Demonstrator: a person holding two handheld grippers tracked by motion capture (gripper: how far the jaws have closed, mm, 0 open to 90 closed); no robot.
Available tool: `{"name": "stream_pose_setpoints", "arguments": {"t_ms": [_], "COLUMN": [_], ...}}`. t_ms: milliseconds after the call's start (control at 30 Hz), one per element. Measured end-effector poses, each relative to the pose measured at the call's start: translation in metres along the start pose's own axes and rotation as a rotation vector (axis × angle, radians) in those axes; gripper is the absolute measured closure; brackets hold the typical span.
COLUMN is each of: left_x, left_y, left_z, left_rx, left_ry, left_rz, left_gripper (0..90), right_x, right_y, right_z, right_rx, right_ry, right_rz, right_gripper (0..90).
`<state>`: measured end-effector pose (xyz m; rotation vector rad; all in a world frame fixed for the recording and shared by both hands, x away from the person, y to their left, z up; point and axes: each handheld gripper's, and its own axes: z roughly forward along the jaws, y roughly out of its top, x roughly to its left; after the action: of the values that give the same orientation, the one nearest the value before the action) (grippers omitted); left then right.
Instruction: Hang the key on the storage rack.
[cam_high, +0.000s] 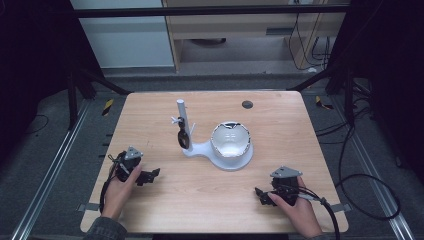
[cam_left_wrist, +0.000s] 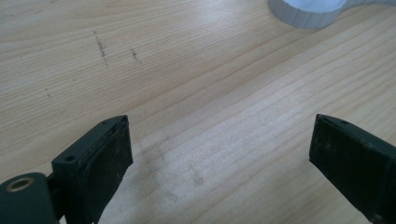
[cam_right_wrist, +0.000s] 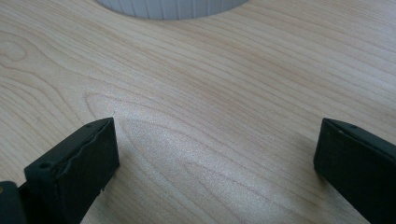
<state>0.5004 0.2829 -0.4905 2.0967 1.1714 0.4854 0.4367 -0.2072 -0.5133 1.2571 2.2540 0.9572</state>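
**Both grippers held low near the front edge, white stand untouched**

The left gripper (cam_high: 150, 175) is being held near the front-left corner of the table (cam_high: 280, 107), and the right gripper (cam_high: 261, 192) near the front-right corner; in both gripper views the jaws are being kept wide apart over bare wood, with nothing between them. The white stand (cam_high: 220, 156) is being left at the middle of the table, well apart from both grippers. A shiny bowl (cam_high: 230, 140) is being carried on its round base, and a dark looped object (cam_high: 183, 136) is being hung from a peg on its upright post (cam_high: 182, 116); what that object is cannot be told. A curved white edge of the base (cam_left_wrist: 303, 16) is being shown at the top of the left gripper view.

Risk, as judged: the post is slender and the hung object loose, so a sideways approach is likely to knock it off its peg or tip the stand. The bowl's glossy wall is likely to slip from flat pads if pinched off-centre.
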Motion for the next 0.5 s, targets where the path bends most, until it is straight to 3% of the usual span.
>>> {"name": "stream_pose_setpoints", "arguments": {"t_ms": [167,500], "left_x": [0.001,0.003], "left_y": [-0.006,-0.01], "left_z": [0.012,0.014], "left_rx": [0.019,-0.008], "left_ry": [0.015,0.039], "left_rz": [-0.026,0.005], "left_gripper": [6.0,3.4], "right_x": [0.0,0.0], "right_y": [0.0,0.0], "right_z": [0.0,0.0], "right_rx": [0.0,0.0], "right_ry": [0.0,-0.002], "right_rz": [0.0,0.001], "right_gripper": [0.5,0.4]}}
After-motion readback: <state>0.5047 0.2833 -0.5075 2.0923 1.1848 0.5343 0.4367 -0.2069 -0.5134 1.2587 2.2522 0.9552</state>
